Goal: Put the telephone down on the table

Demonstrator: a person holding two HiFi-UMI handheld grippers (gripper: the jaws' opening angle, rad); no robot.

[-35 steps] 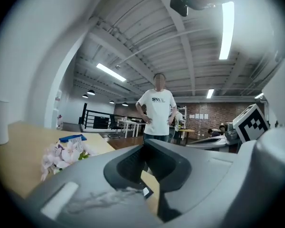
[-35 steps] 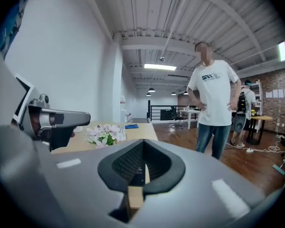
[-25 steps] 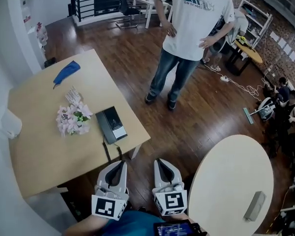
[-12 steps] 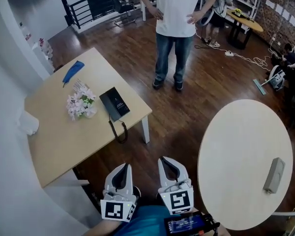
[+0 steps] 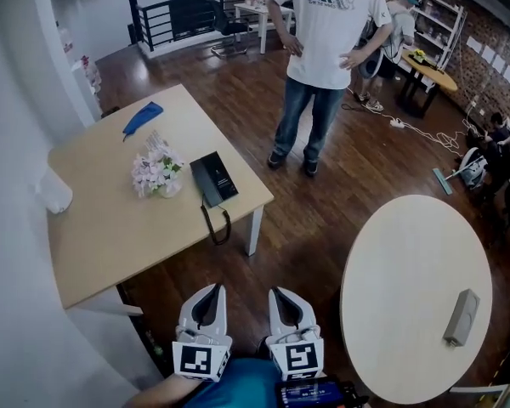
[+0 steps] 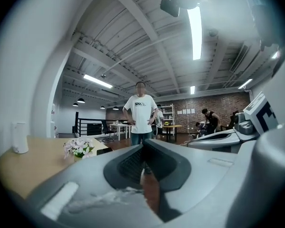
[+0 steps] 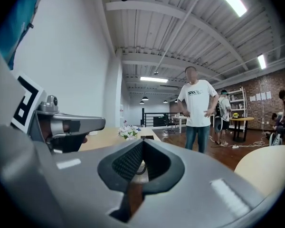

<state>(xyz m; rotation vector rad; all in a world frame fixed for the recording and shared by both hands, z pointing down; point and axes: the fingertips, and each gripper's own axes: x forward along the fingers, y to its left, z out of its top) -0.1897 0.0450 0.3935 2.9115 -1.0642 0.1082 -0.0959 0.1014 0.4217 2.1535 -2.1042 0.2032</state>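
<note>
A black telephone (image 5: 215, 178) lies on the square wooden table (image 5: 110, 228), near its right edge, with its coiled cord (image 5: 216, 226) hanging over the rim. My left gripper (image 5: 207, 291) and right gripper (image 5: 280, 291) are side by side at the bottom of the head view, above the wooden floor and well short of the table. Both are shut with nothing between the jaws. In the left gripper view the telephone (image 6: 100, 150) shows as a dark sliver beside the flowers (image 6: 78, 147). The right gripper view shows the cord just past the jaw tips.
A pot of pink flowers (image 5: 157, 172), a blue object (image 5: 142, 117) and a white roll (image 5: 53, 193) share the square table. A round table (image 5: 412, 287) with a grey handset-like object (image 5: 459, 317) stands to the right. A person in a white shirt (image 5: 327, 41) stands beyond.
The head view has shifted: the square table and telephone now sit higher and further right in frame, and the round table has slid about. Both grippers stay shut and side by side.
</note>
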